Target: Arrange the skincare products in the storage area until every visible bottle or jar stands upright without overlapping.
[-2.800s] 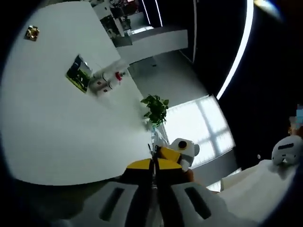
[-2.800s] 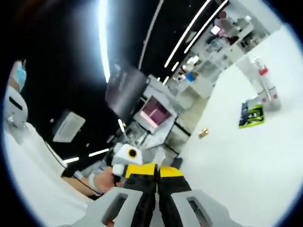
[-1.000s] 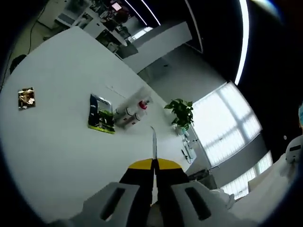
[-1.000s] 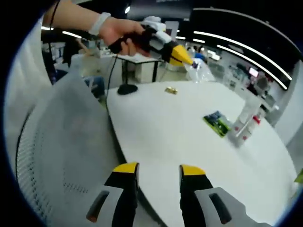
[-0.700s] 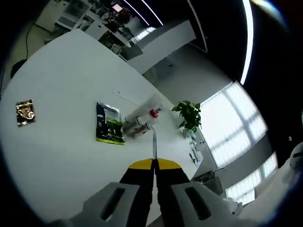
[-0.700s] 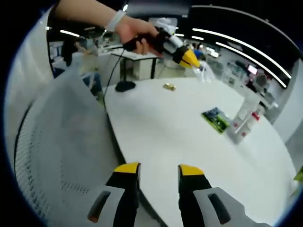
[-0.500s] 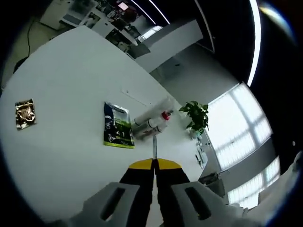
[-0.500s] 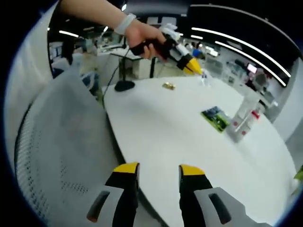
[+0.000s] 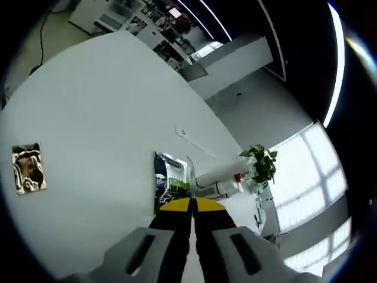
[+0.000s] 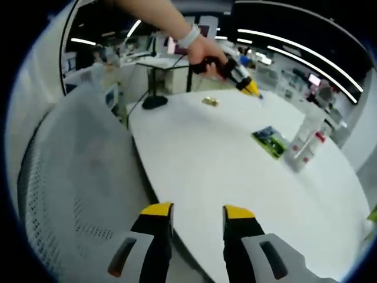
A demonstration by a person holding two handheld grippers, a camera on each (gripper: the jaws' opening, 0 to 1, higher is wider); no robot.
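Approach step: left gripper (image 9: 191, 206), jaws together and empty, nears toppled bottles (image 9: 222, 180); right gripper (image 10: 197, 215), jaws apart, must close in.

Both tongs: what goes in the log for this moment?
left tongs: shut, over table | right tongs: open, empty | bottles: untouched

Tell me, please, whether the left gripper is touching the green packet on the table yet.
Apart. In the right gripper view, the left gripper hangs in the air above the far side of the table, with bare white tabletop plainly between it and the green packet.
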